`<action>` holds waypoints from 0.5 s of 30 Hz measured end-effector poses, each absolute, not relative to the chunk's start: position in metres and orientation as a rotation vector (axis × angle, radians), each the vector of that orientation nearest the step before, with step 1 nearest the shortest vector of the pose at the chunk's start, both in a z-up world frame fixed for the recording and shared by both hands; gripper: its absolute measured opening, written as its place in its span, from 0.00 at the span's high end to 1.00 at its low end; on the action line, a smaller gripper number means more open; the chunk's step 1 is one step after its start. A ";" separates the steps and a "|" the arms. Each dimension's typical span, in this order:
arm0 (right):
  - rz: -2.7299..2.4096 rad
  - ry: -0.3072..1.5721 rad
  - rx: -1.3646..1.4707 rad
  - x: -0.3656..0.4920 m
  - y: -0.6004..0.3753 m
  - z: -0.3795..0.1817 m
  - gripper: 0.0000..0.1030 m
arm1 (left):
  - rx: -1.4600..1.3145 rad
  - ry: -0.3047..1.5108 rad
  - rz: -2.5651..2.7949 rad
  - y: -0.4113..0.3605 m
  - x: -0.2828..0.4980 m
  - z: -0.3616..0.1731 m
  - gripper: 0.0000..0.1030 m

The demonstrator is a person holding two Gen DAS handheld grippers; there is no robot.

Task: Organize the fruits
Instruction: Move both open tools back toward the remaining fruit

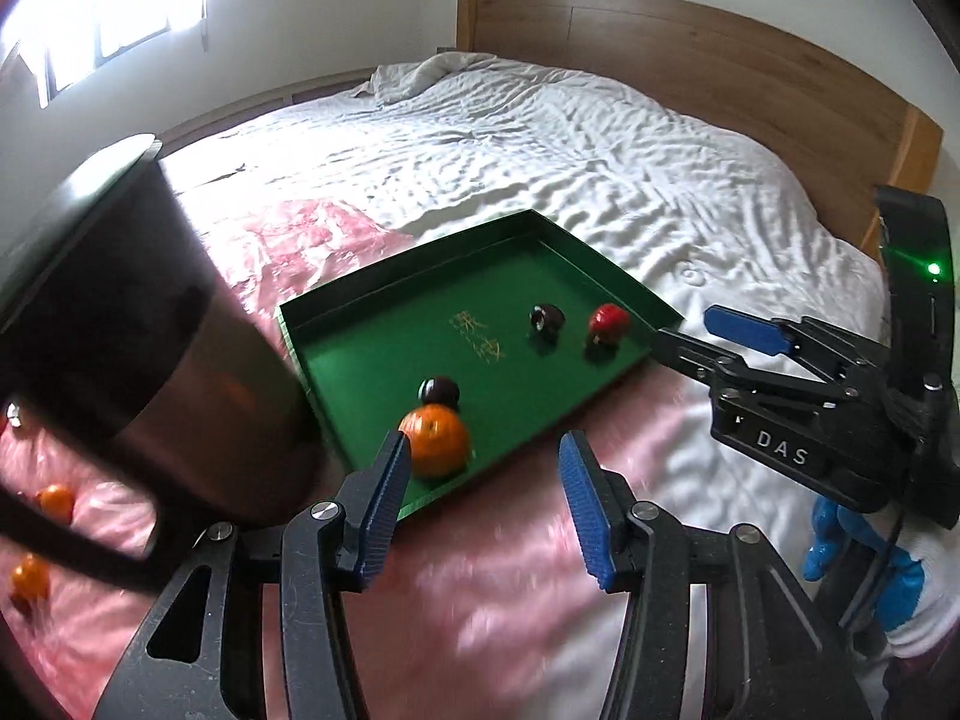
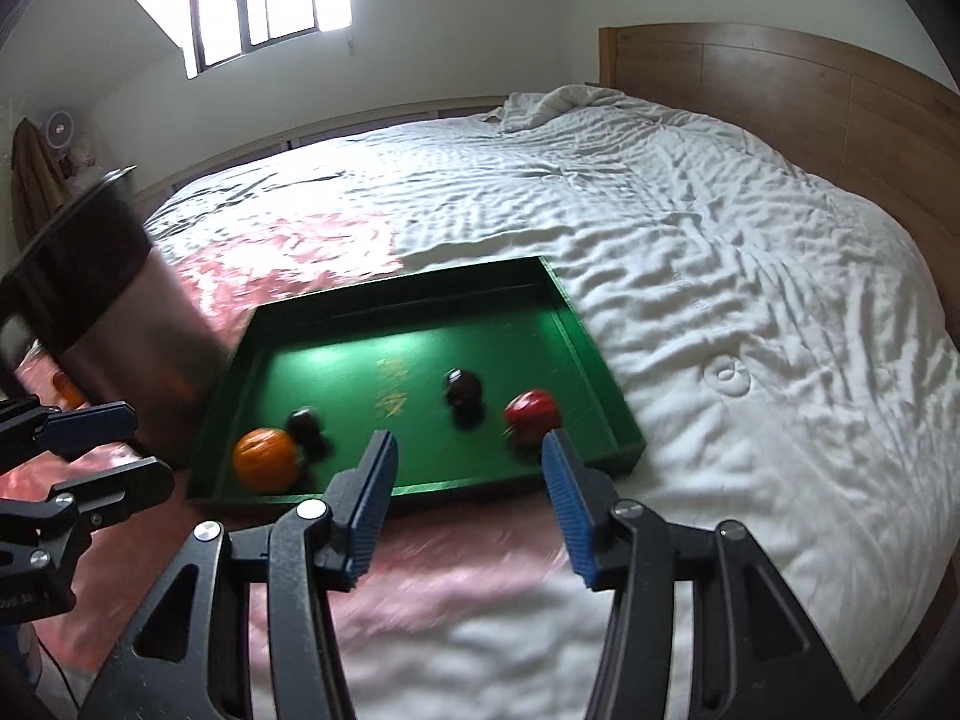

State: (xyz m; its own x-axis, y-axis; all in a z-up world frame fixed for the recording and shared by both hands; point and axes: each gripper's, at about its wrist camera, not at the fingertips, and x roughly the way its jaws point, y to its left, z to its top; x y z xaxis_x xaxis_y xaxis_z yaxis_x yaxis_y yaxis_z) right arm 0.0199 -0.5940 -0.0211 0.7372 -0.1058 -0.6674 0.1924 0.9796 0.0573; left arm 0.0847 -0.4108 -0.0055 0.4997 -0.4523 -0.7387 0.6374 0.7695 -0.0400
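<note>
A green tray lies on the bed. In it are an orange, a dark fruit beside it, a second dark fruit and a red fruit. My left gripper is open and empty just in front of the tray's near edge, its left finger by the orange. My right gripper is open and empty at the tray's near edge; it also shows in the left wrist view.
A dark metal bin stands left of the tray on a pink cloth. Two small oranges lie on the cloth at the far left. White quilt and a wooden headboard lie beyond.
</note>
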 end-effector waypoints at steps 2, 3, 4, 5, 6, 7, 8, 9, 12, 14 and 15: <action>-0.156 0.726 0.122 0.007 -0.582 -0.018 0.14 | 0.256 0.802 -0.666 -0.399 0.073 -0.002 0.55; -0.153 0.728 0.117 0.001 -0.575 -0.016 0.14 | 0.254 0.802 -0.668 -0.393 0.067 0.000 0.55; -0.149 0.731 0.112 -0.005 -0.569 -0.015 0.14 | 0.251 0.804 -0.669 -0.387 0.062 0.001 0.55; -0.146 0.733 0.110 -0.010 -0.563 -0.014 0.14 | 0.249 0.803 -0.668 -0.379 0.056 0.002 0.55; -0.142 0.735 0.112 -0.016 -0.558 -0.013 0.14 | 0.247 0.800 -0.664 -0.371 0.049 0.003 0.55; -0.138 0.737 0.114 -0.023 -0.552 -0.011 0.14 | 0.244 0.799 -0.663 -0.367 0.046 0.004 0.55; -0.136 0.737 0.114 -0.027 -0.548 -0.011 0.14 | 0.241 0.799 -0.661 -0.359 0.039 0.004 0.55; -0.132 0.738 0.114 -0.033 -0.541 -0.009 0.14 | 0.242 0.798 -0.660 -0.352 0.034 0.004 0.55; -0.116 0.747 0.108 -0.045 -0.524 -0.007 0.14 | 0.247 0.798 -0.646 -0.329 0.019 0.000 0.55; -0.101 0.751 0.096 -0.051 -0.509 -0.004 0.14 | 0.237 0.804 -0.629 -0.309 0.009 -0.003 0.55; -0.089 0.751 0.095 -0.054 -0.500 -0.002 0.14 | 0.235 0.804 -0.625 -0.303 0.007 -0.004 0.55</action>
